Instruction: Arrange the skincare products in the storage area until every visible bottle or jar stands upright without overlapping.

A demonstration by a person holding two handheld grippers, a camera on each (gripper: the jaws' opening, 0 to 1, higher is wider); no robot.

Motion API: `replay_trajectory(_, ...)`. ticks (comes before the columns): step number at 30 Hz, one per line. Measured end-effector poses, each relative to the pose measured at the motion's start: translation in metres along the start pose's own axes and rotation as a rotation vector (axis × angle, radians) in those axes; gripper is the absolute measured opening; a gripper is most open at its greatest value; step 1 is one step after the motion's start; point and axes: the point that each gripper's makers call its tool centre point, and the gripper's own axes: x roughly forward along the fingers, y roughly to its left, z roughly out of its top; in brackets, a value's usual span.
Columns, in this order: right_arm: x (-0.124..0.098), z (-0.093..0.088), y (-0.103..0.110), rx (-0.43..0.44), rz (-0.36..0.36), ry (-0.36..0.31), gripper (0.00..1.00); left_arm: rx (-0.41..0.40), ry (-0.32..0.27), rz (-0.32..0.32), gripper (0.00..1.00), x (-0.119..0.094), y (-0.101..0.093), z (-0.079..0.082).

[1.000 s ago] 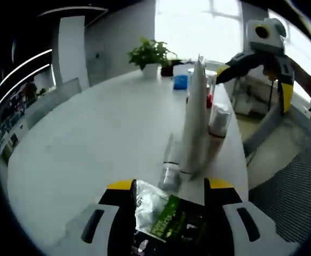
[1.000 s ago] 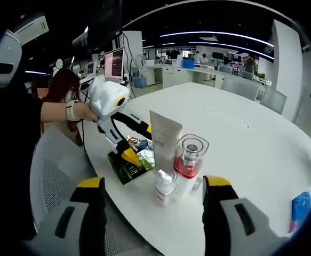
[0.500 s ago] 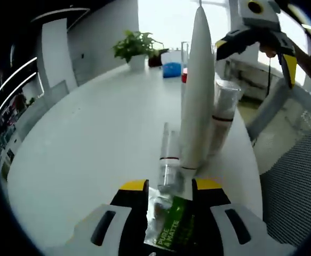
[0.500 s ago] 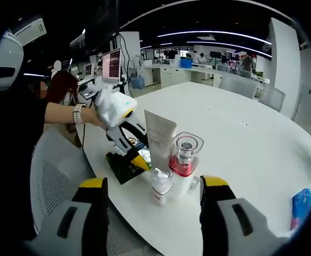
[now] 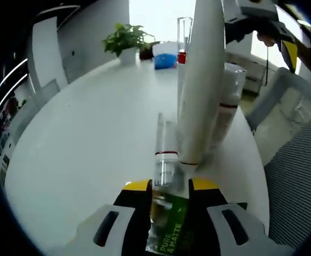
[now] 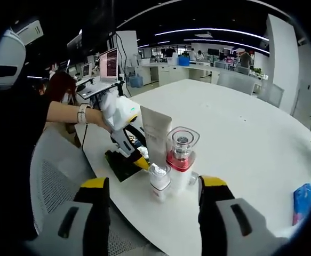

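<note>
A: Big round white counter [image 5: 80,138], and at its near edge a cluster: a tall white tube [image 5: 202,80] upright, a pump bottle with a red collar [image 6: 179,160] beside it, a small white jar [image 6: 158,181] in front.

B: And the one that isn't upright — a slim clear bottle [image 5: 164,162] lying flat on the counter, right against the tube's foot. That looks like the step in hand: getting it stood up.

A: The left hand-held gripper [image 5: 168,194] sits low over it, jaws drawn fairly close together, the bottle's near end between them, above a green sachet [image 5: 168,237]. Whether they actually pinch the bottle, I can't tell.

B: Next move, I'd say: close firmly on the bottle, lift, tip it vertical, and set it on bare counter away from the tube. Tight spot; a nudge could topple the tube.

A: The right hand-held gripper [image 6: 154,197] hangs back near the jar, jaws spread wide, holding nothing.

B: Touching nothing either.
</note>
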Motion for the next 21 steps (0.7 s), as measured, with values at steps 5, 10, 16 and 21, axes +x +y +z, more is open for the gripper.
replay_trajectory(5, 0.0004, -0.0025, -0.0009, -0.003, 0.004, 0.013, 0.67, -0.008, -0.006, -0.01, 0.21, 0.0029, 0.0009, 0.0)
replay_trajectory(10, 0.0019, -0.0033, -0.001, 0.0, 0.008, 0.017, 0.66, -0.02, -0.005, -0.015, 0.19, 0.0046, 0.001, -0.0006)
replay_trajectory(16, 0.0041, -0.0047, -0.0005, 0.01, 0.013, 0.018, 0.66, -0.009, -0.001, -0.017, 0.19, 0.0066, 0.0017, -0.0025)
replay_trajectory(21, 0.004, -0.0067, -0.0015, 0.021, 0.012, 0.021, 0.66, -0.019, -0.012, -0.023, 0.17, 0.0079, 0.0024, -0.0014)
